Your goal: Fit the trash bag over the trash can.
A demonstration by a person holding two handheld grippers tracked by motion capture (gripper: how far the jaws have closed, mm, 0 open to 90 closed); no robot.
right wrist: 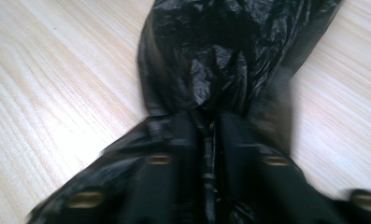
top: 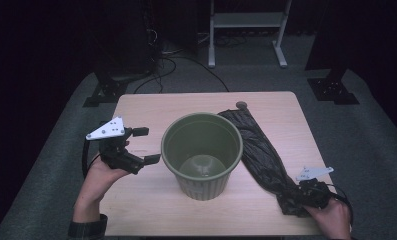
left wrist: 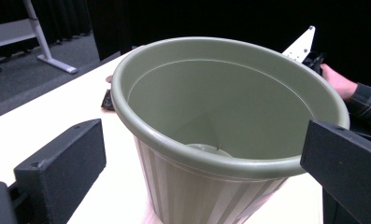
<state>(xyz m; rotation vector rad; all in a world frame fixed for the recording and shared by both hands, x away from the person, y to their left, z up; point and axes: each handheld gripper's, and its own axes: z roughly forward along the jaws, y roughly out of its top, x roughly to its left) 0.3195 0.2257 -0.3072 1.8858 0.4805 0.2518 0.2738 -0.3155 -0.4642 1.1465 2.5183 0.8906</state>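
1. A light wooden tabletop (top: 151,107) carries all the work items.
2. An olive green ribbed plastic pot (top: 202,155) stands upright near the centre of the tabletop, slightly toward the near edge. Its inside holds only a raised hump at the bottom.
3. A black plastic bag (top: 263,150) lies flat and stretched on the tabletop to the right of the pot. It runs from a point near the far edge, beside a small round grey disc (top: 241,105), down toward the near right corner. The bag passes just beside the pot's rim; contact cannot be confirmed.
4. The right gripper (top: 306,196) sits at the near right corner, on the near end of the bag. In the right gripper view its two jaws stand close together with a bunched fold of bag film (right wrist: 211,70) pinched between them. The grasp on the bag is confirmed.
5. The left gripper (top: 145,146) is held just left of the pot, above the left part of the tabletop. Its jaws stand wide apart and released, holding nothing. In the left gripper view the pot's rim (left wrist: 197,161) lies between and beyond the two jaws, not touching either.
6. The two grippers are well apart, with the pot between them.
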